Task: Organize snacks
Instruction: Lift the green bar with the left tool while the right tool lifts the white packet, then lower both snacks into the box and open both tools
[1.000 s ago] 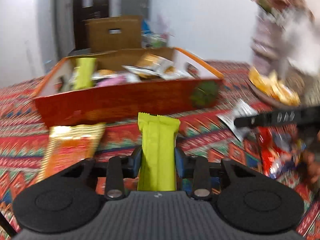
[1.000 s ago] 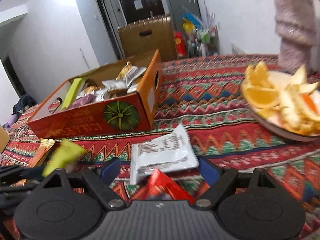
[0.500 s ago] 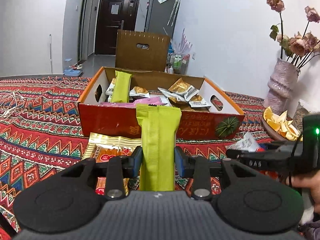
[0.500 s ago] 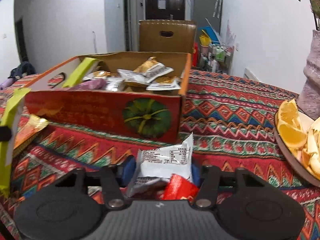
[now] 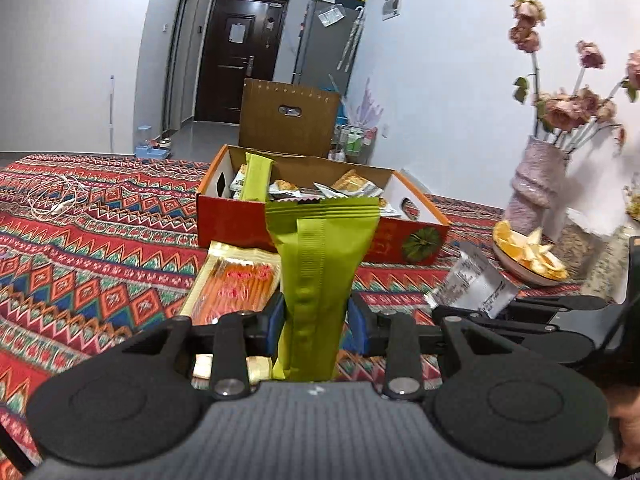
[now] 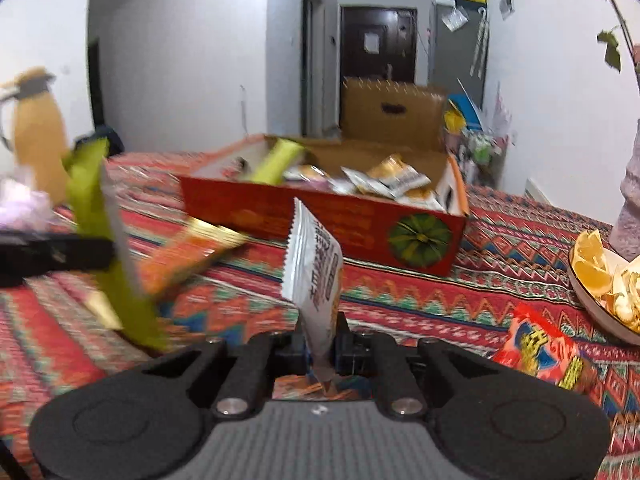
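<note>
Two packets are lifted above the surface: the left tongs grip one green snack bar upright, and the right tongs pinch one white snack packet. Ahead stands one red cardboard box holding a second green bar among several packets. One orange packet and one red packet lie on the patterned cloth, beside a plate of orange slices.

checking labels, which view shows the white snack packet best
Right wrist view: the white packet stands upright in the right tongs, printed face visible. Left wrist view shows it small, off to the right, partly hidden.
</note>
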